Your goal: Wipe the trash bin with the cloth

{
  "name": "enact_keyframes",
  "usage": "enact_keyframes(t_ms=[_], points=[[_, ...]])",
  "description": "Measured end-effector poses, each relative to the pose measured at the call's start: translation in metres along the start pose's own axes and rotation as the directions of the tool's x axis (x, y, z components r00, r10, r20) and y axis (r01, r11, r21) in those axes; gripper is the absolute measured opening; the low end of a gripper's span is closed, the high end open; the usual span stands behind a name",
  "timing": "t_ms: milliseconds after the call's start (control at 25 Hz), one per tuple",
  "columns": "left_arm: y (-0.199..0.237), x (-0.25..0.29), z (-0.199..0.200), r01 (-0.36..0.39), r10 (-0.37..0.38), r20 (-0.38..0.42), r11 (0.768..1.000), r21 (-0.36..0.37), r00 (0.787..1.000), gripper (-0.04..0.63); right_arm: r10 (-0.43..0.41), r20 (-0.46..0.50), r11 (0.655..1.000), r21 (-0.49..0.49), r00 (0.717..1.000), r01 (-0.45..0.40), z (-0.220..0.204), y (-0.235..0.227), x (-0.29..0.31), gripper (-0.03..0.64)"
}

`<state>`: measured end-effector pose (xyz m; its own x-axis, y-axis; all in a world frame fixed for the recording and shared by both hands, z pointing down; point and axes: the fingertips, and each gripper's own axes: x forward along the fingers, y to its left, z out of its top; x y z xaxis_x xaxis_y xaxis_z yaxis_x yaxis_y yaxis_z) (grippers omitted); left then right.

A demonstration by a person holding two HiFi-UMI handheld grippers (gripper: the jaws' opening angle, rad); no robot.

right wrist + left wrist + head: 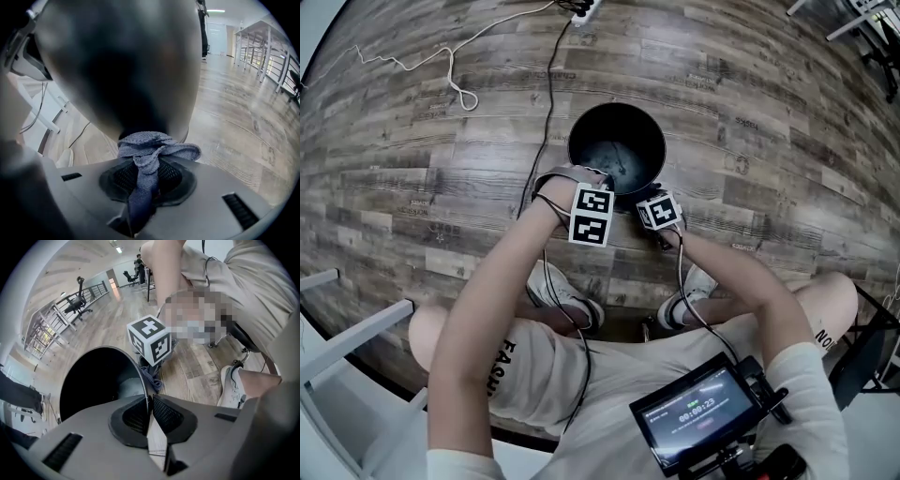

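White cord [441, 61] loops on the wood floor [384, 187], upper left of the head view. Left gripper [150, 411], just left of centre, has its jaws together on the near rim of the black trash bin [617, 106], with the thin rim pinched between the pads. Bin stands upright on the floor at centre-top of the frame, round mouth open, the person's shoes [567, 300] just below it. Right gripper [146, 180], just right of centre, is clamped on the grey-blue cloth [154, 147]. Cloth bunches out past the pads, up against the bin's dark outer wall on the near side. Small lit screen [698, 412] sits lower right.
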<state>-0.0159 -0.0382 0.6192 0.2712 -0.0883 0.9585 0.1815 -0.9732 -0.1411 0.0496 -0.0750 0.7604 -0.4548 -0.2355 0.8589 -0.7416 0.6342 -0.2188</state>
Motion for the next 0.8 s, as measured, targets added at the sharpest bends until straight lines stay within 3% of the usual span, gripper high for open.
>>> enact_keyframes(t_ms=[160, 360, 640, 800], points=[[0.002, 0.0, 0.0, -0.001, 0.001, 0.001, 1.0, -0.001, 1.0, 0.037, -0.019, -0.055, 1.0, 0.015, 0.998, 0.02, -0.014, -0.014, 0.03, 0.081], [0.002, 0.001, 0.001, -0.005, 0.005, -0.001, 1.0, -0.012, 1.0, 0.037, 0.011, -0.104, 0.994, 0.107, 0.995, 0.0, -0.026, -0.018, 0.037, 0.082], [0.002, 0.002, -0.001, -0.024, 0.024, -0.009, 0.999, -0.035, 1.0, 0.038, 0.053, -0.119, 0.997, 0.061, 0.991, -0.046, -0.038, -0.003, -0.012, 0.083], [0.0, -0.004, 0.001, 0.013, -0.011, 0.026, 0.996, -0.089, 1.0, 0.047, 0.063, -0.099, 0.996, 0.07, 0.993, -0.056, -0.033, -0.001, -0.049, 0.082]])
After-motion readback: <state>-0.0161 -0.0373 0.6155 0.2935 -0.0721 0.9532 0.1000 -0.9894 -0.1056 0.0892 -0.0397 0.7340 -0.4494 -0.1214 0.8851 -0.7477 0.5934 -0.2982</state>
